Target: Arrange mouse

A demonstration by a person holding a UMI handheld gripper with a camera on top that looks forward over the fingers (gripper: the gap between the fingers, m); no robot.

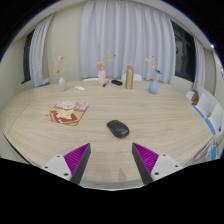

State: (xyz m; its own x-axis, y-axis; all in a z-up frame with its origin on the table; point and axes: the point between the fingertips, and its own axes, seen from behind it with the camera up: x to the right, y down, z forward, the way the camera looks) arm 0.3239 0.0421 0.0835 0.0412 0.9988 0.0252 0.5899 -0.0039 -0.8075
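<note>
A black computer mouse (pixel 118 128) lies on the light wooden table (pixel 150 112), just ahead of my fingers and a little nearer the right one. My gripper (pixel 113 160) is open and empty. Its two magenta pads (pixel 77 158) stand wide apart above the table's near edge. The mouse is beyond the fingertips, not between them.
A flat red and tan mat (pixel 68 114) lies to the left of the mouse. At the far edge stand a small vase (pixel 62 83), a pink and blue object (pixel 102 76), a brown box (pixel 129 74) and a blue cup (pixel 153 87). White curtains hang behind.
</note>
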